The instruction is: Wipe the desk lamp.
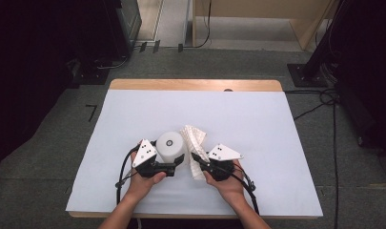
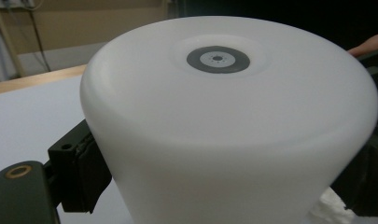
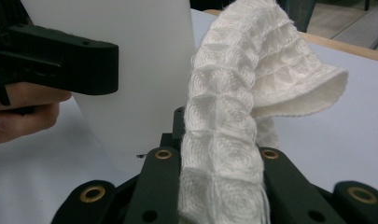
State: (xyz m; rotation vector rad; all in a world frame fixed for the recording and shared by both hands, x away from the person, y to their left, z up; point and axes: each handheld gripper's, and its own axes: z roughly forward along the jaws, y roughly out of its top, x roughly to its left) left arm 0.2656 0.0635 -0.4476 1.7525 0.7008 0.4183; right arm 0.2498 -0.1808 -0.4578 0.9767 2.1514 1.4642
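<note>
A white plastic cup [image 1: 170, 146] sits just below the middle of the high view, upside down, its flat base facing up with a small grey ring at its centre. In the left gripper view the cup [image 2: 228, 126] is smooth, matte and slightly translucent, widening from the rounded base toward the bottom of the frame. The left tongs [image 1: 177, 162] stand on either side of its wall, and a black pad [image 2: 86, 175] lies against the cup at the lower left of that view, so these tongs are clamped on the cup.

Just right of the cup, touching or nearly touching it, a white waffle-weave cloth [image 1: 194, 148] rises in a crumpled strip. In the right gripper view the cloth [image 3: 233, 126] shows square raised cells and a loose corner curling to the right. The right tongs [image 1: 198, 160] are pressed together on its lower part, with the fabric running up from between the black jaws.

The tabletop [image 1: 257, 124] is covered in a plain white sheet, with a strip of pale wood along its far edge. Around it lies grey carpet [image 1: 52, 133]; black cables [image 1: 331, 124] trail down the right of the frame, and dark equipment stands at the upper left and upper right.
</note>
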